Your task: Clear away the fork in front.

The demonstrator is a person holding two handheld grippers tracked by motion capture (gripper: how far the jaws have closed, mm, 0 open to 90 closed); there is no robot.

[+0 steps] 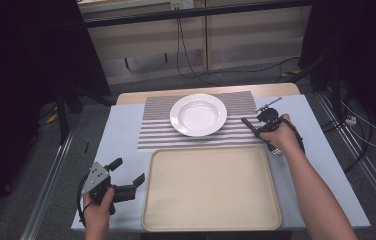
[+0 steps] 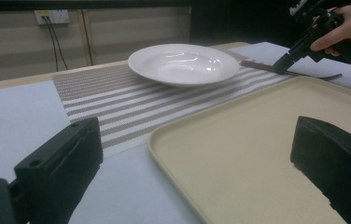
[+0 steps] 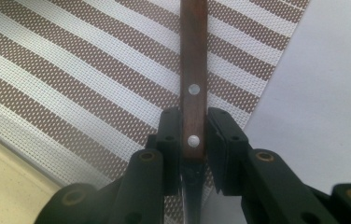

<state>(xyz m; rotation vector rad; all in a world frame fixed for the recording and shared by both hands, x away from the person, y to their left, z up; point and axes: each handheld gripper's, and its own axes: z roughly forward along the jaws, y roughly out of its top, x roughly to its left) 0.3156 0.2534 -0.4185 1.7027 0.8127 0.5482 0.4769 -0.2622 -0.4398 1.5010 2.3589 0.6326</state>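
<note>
A fork with a brown wooden handle [image 3: 193, 56] lies across the right edge of the striped placemat [image 1: 153, 131]. My right gripper [image 1: 254, 129] is shut on that handle near its riveted end, pads on both sides. From the left gripper view the fork [image 2: 257, 66] rests flat, tines pointing right, with the right gripper [image 2: 281, 67] pressed down on it. A white plate [image 1: 198, 114] sits mid-mat, left of the fork. My left gripper [image 1: 128, 170] hovers open at the table's near left, with nothing between its fingers.
A large beige tray [image 1: 211, 187] lies between the two hands, in front of the placemat. Its rim [image 2: 173, 154] runs just beyond my left gripper's jaws. The pale table [image 1: 121, 135] has bare surface left of the mat. Cables hang behind the table.
</note>
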